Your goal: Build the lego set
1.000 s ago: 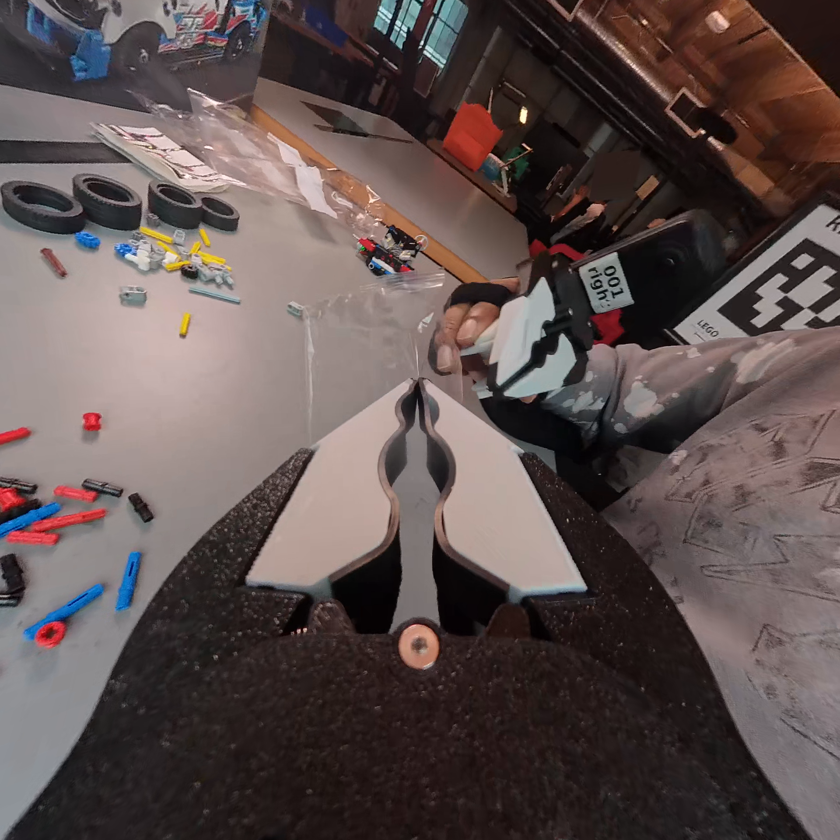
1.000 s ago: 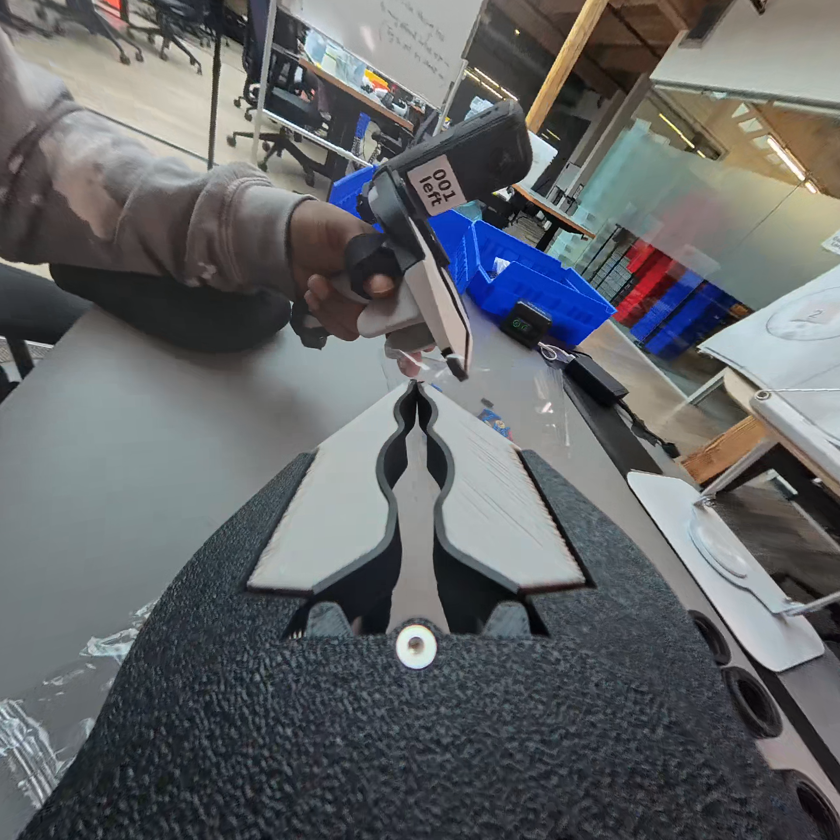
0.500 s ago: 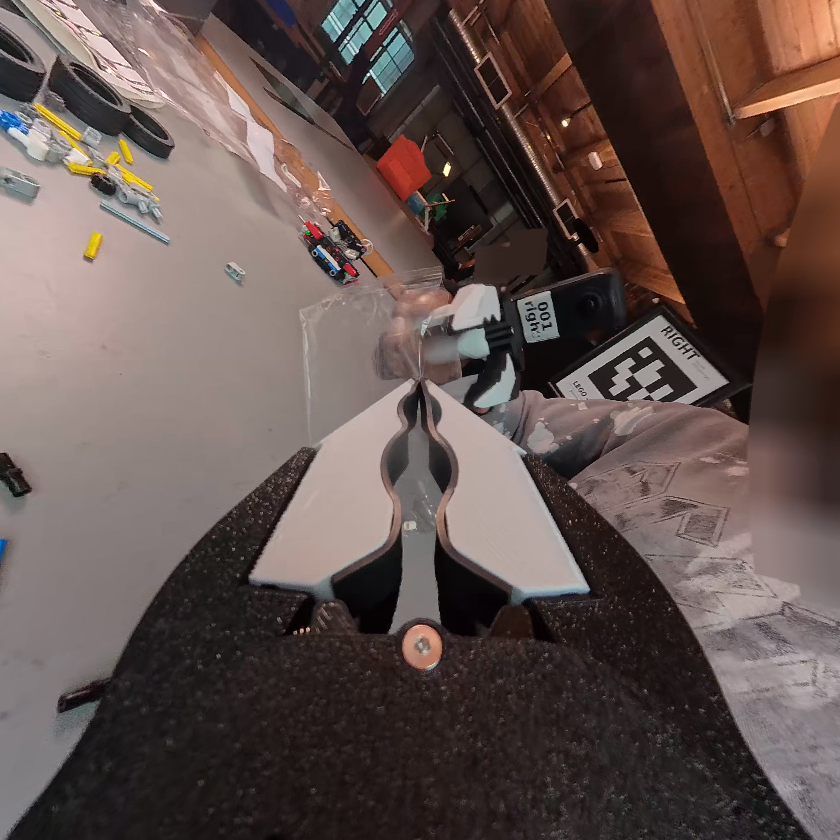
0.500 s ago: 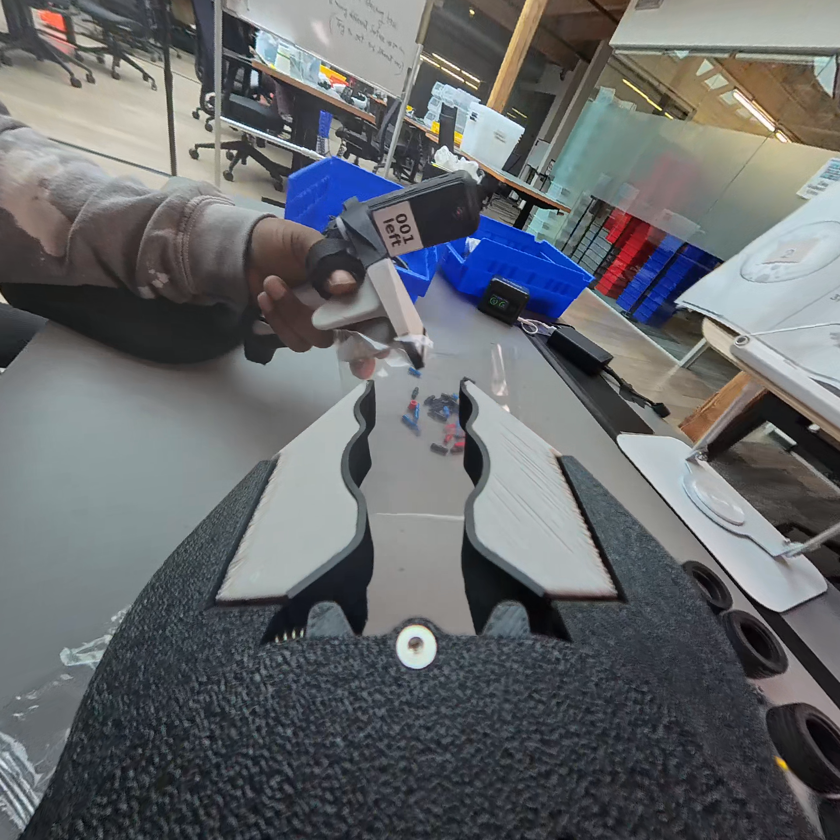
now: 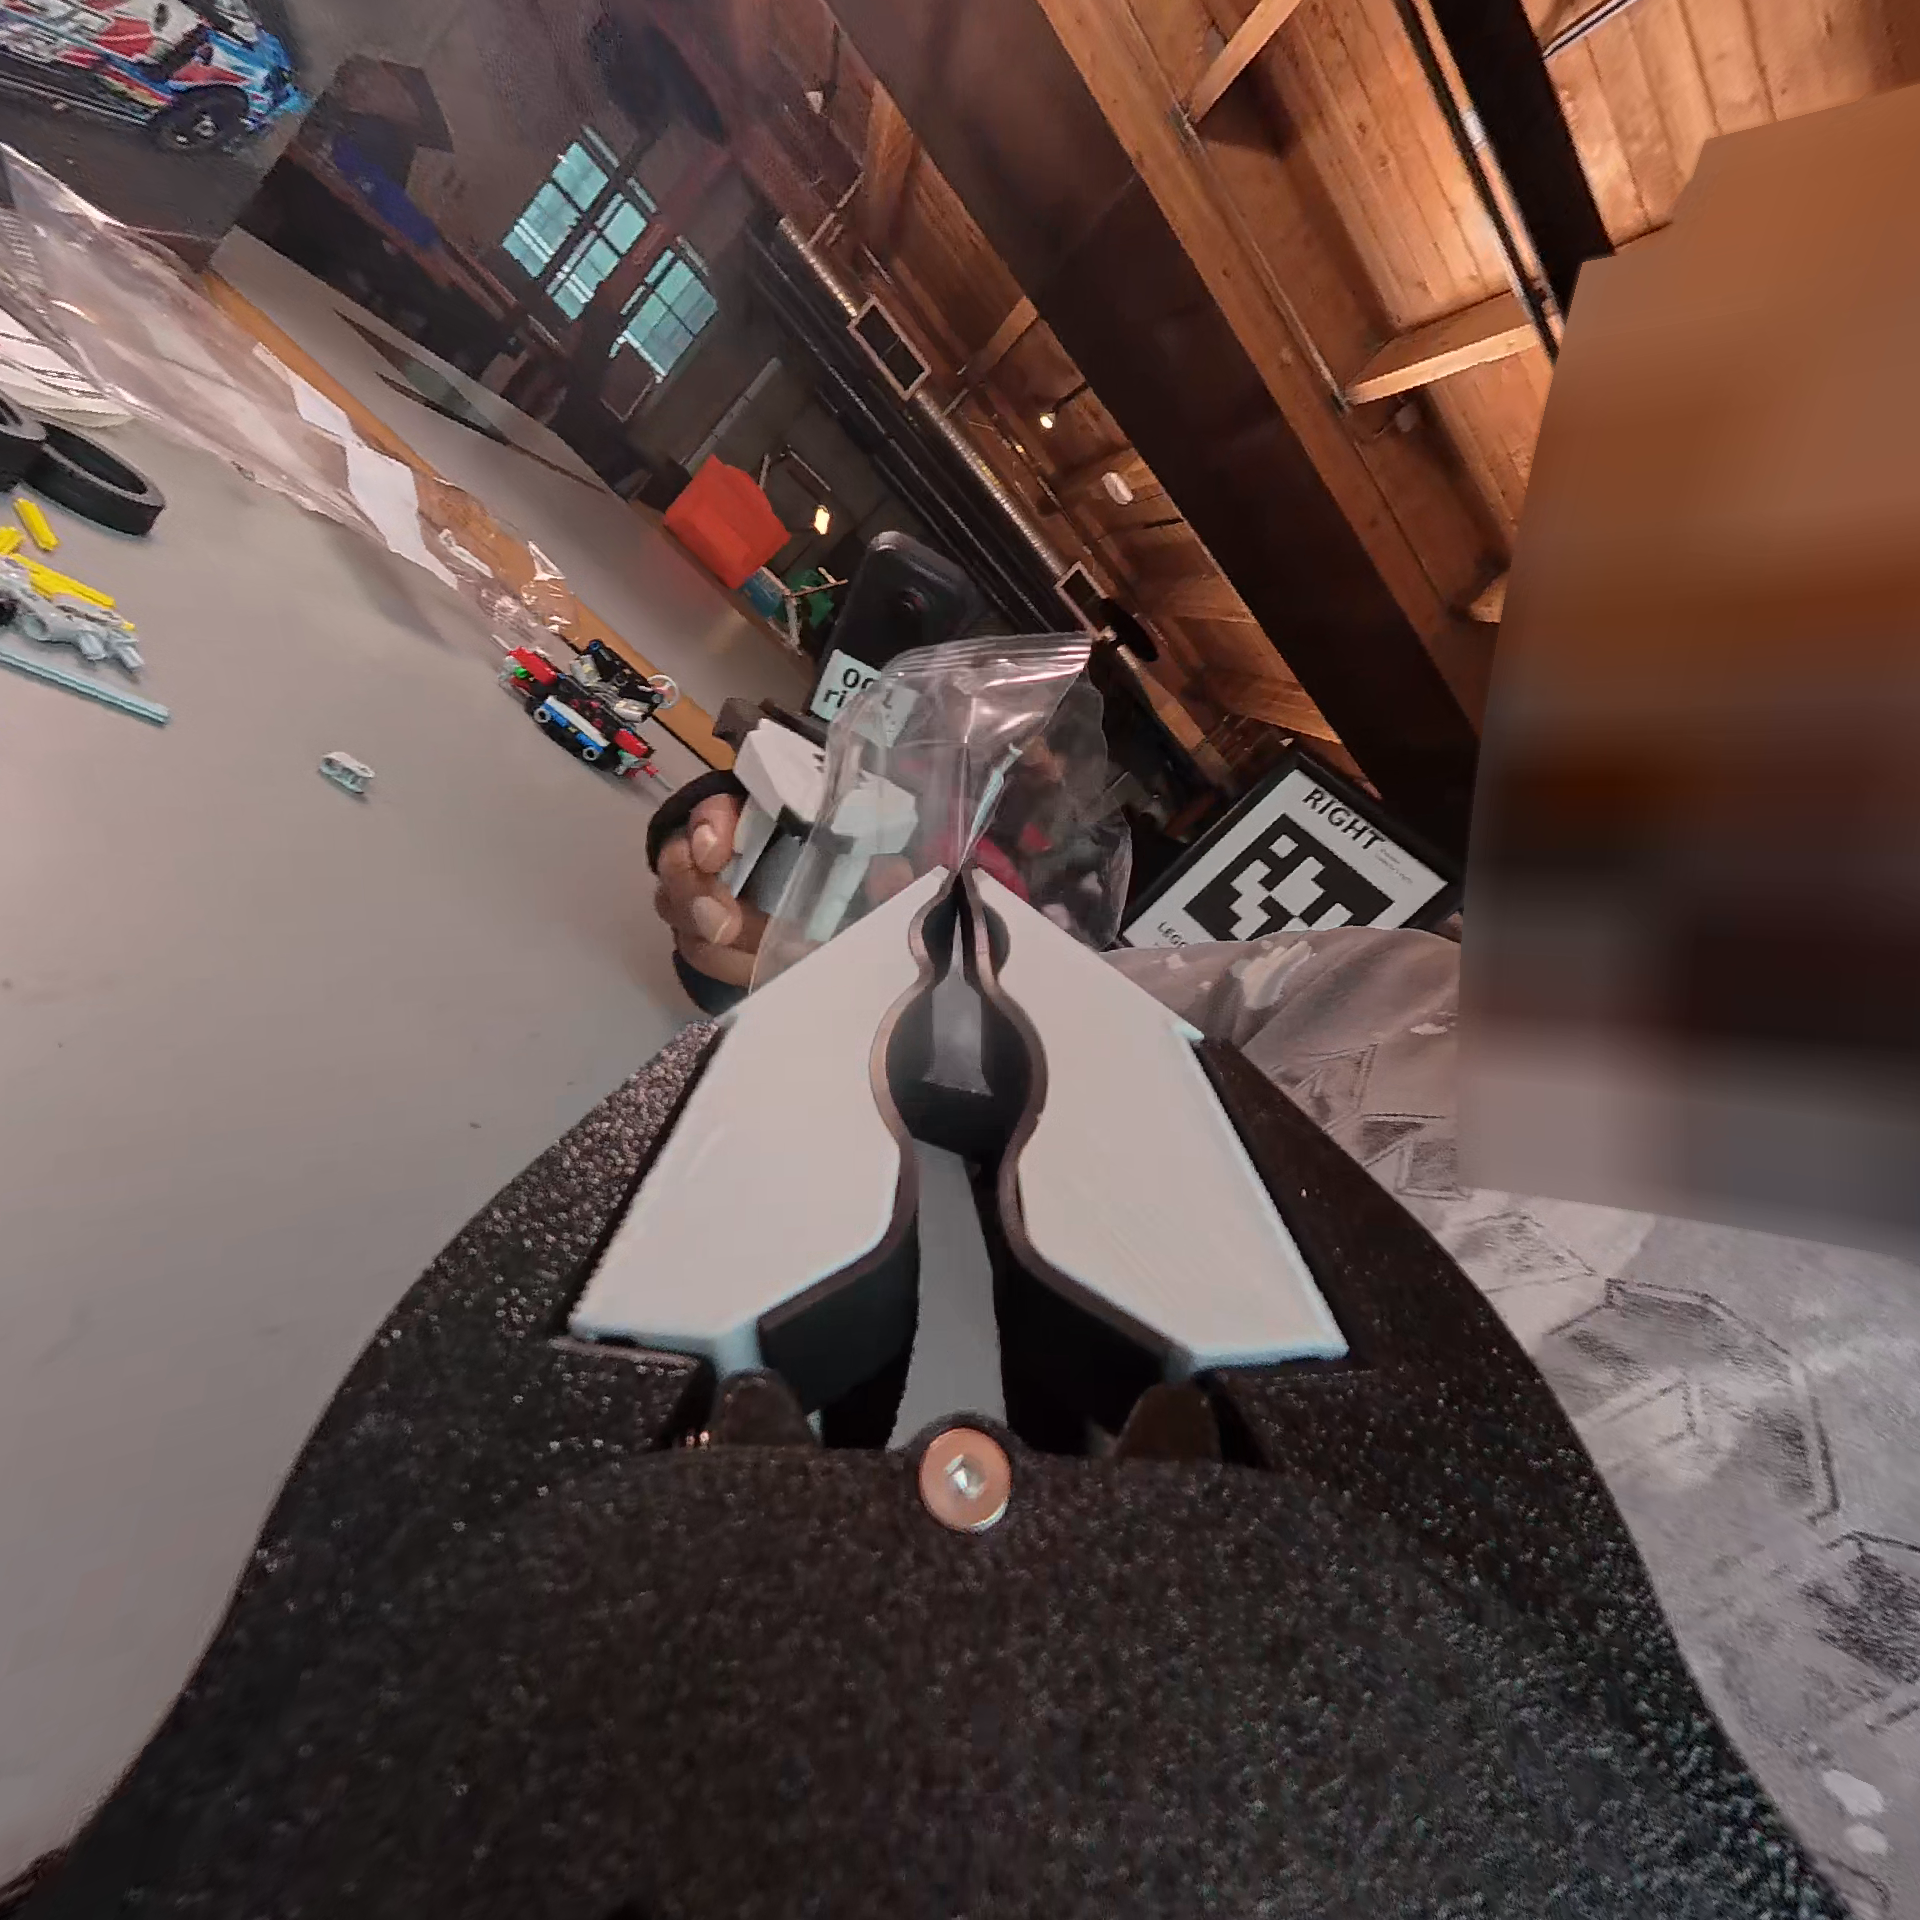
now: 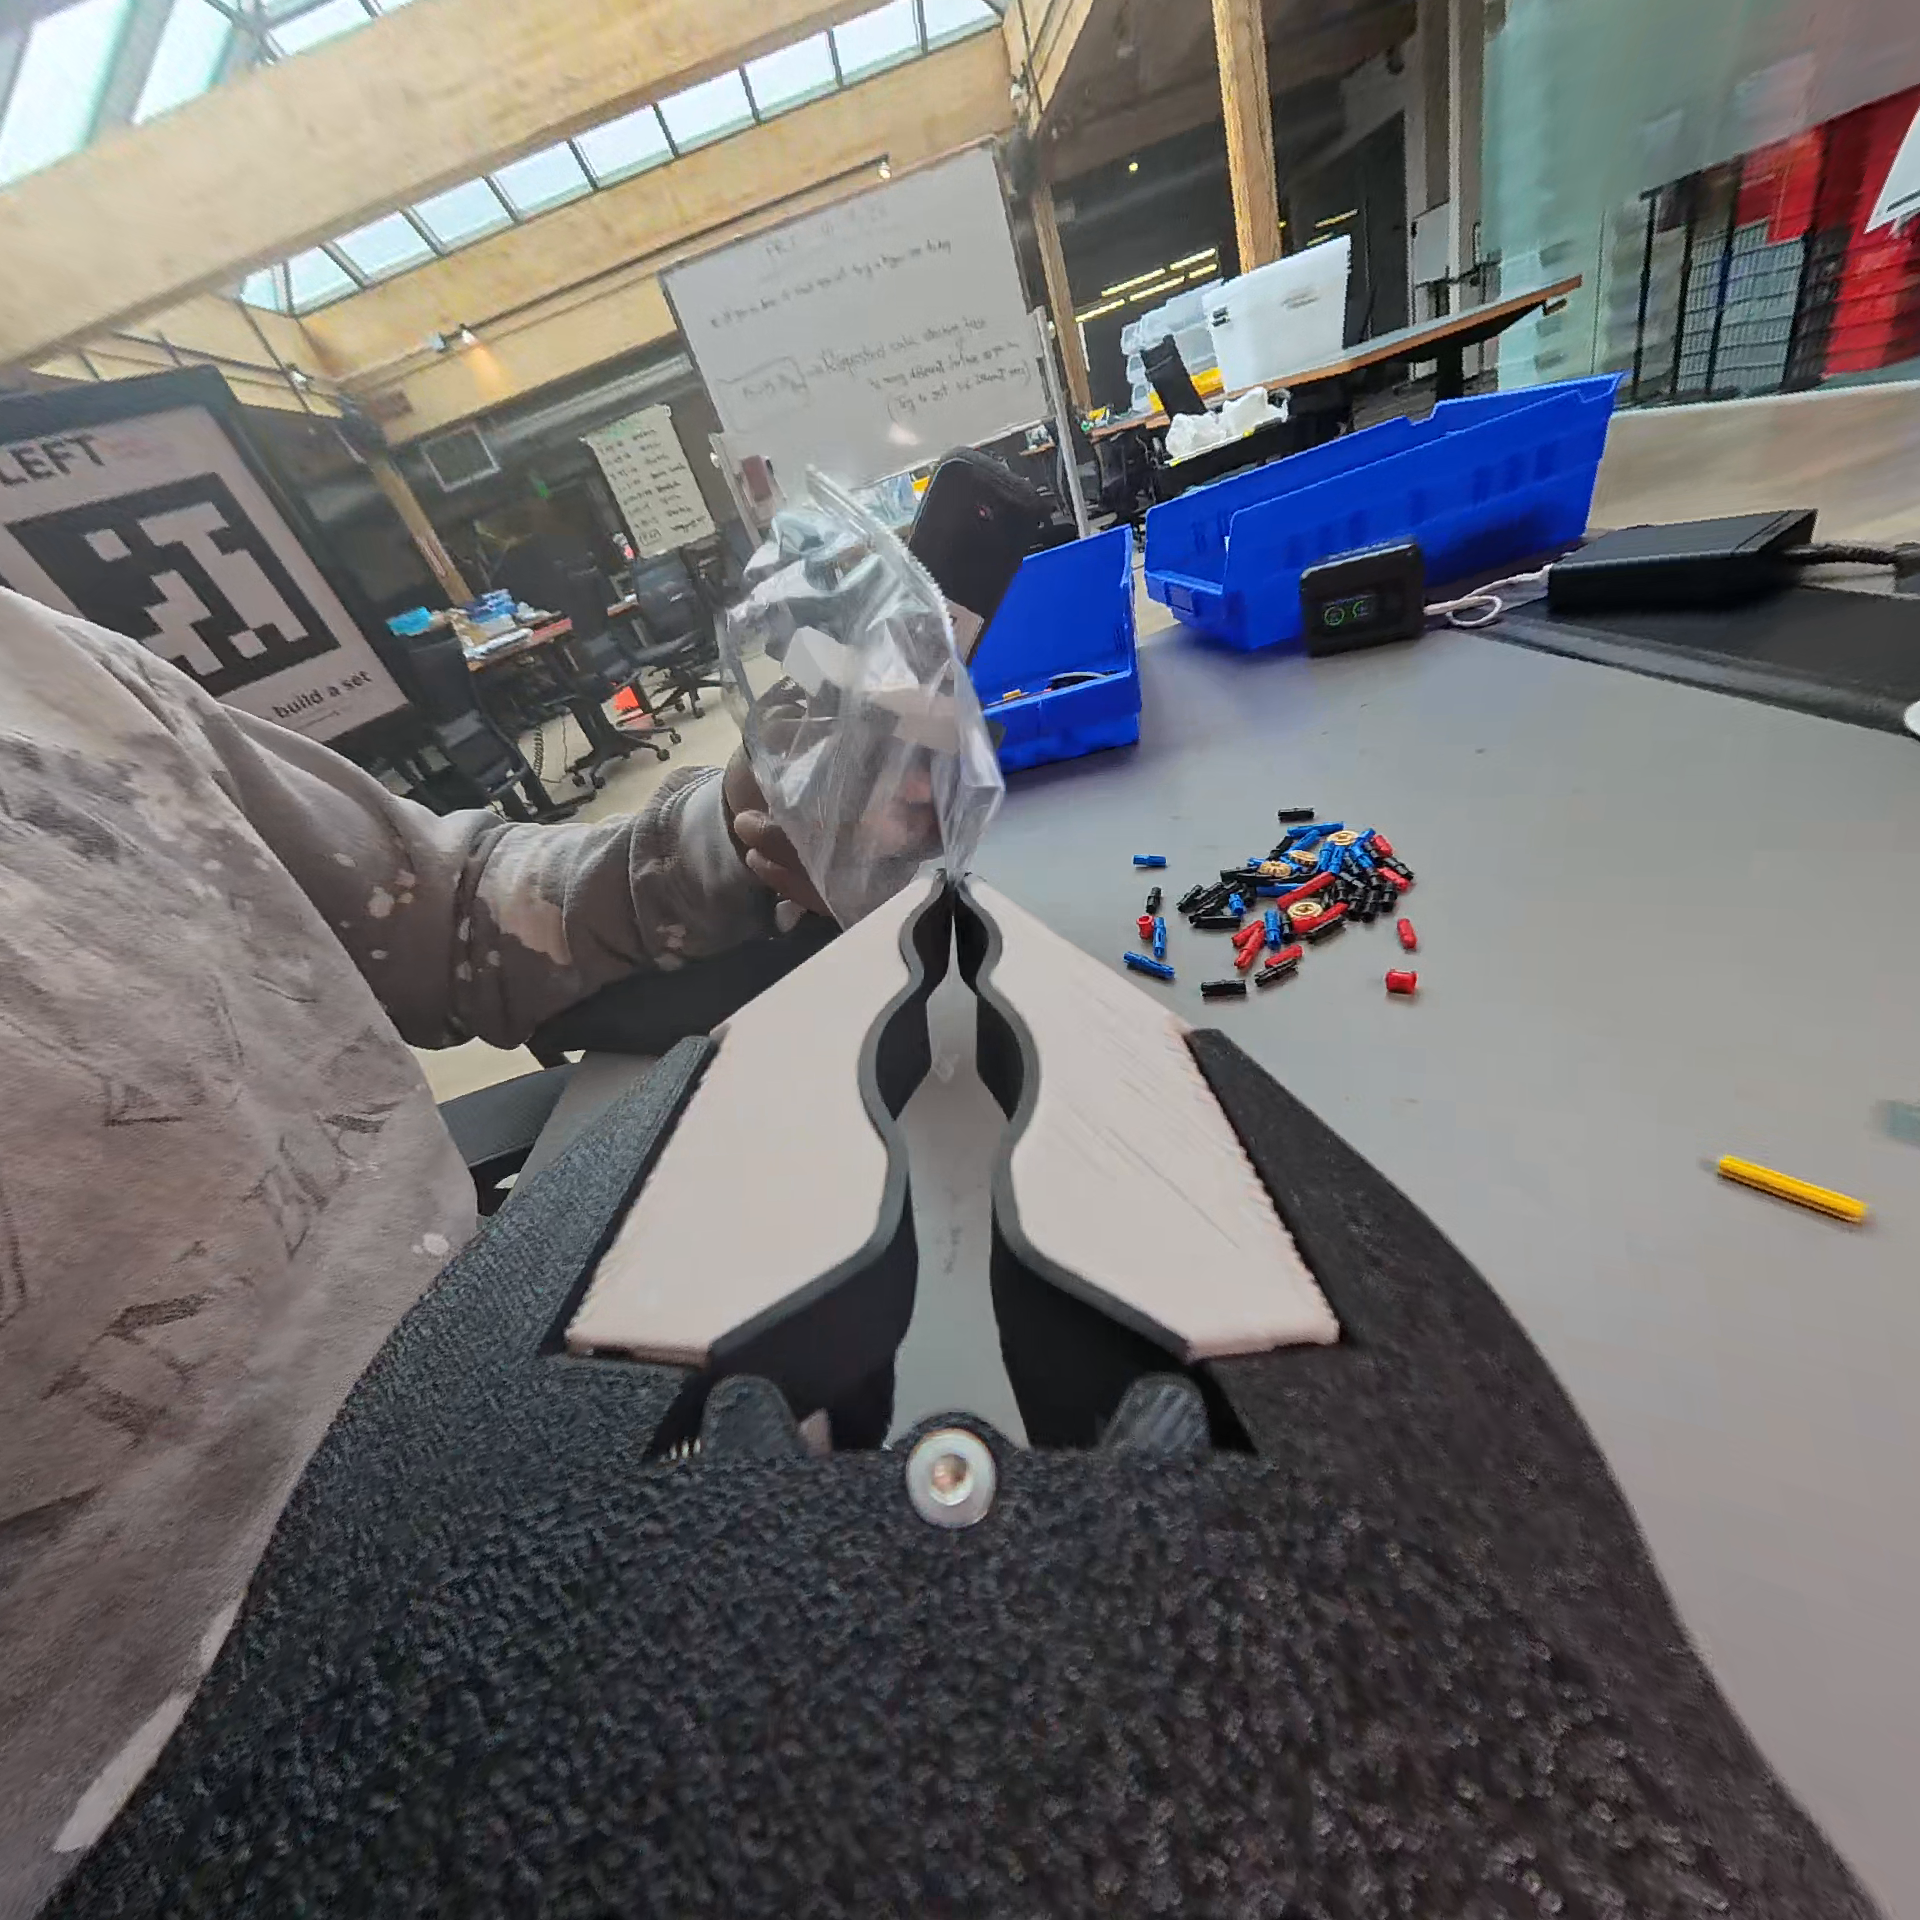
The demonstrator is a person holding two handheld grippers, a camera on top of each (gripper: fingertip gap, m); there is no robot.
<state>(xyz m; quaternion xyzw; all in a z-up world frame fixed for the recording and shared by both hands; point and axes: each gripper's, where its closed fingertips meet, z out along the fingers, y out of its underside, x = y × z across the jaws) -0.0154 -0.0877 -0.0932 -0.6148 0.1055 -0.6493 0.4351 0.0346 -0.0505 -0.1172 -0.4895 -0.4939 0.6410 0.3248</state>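
Note:
A clear plastic bag (image 5: 966, 727) hangs in the air between both grippers. My left gripper (image 5: 961, 881) is shut on one edge of it. My right gripper (image 6: 951, 881) is shut on a corner of the same bag (image 6: 852, 727). The bag looks nearly empty. The right gripper also shows behind the bag in the left wrist view (image 5: 790, 790), and the left gripper's black body shows behind it in the right wrist view (image 6: 971, 540). A pile of small black, blue and red pins (image 6: 1288, 904) lies on the grey table (image 6: 1558, 831).
A yellow axle (image 6: 1792, 1203) lies to the right. Two blue bins (image 6: 1382, 509) and a small black device (image 6: 1361, 611) stand at the table's far side. Tyres (image 5: 99, 488), yellow and grey pieces (image 5: 62, 603) and a small partial build (image 5: 587, 707) lie to the left. The yellow axle (image 6: 1792, 1203) sits 20 cm or so from the ends of my right fingers.
The right gripper opened half a second ago and has shut again on the bag. Both grippers have tilted up and the bag is lifted higher between them.

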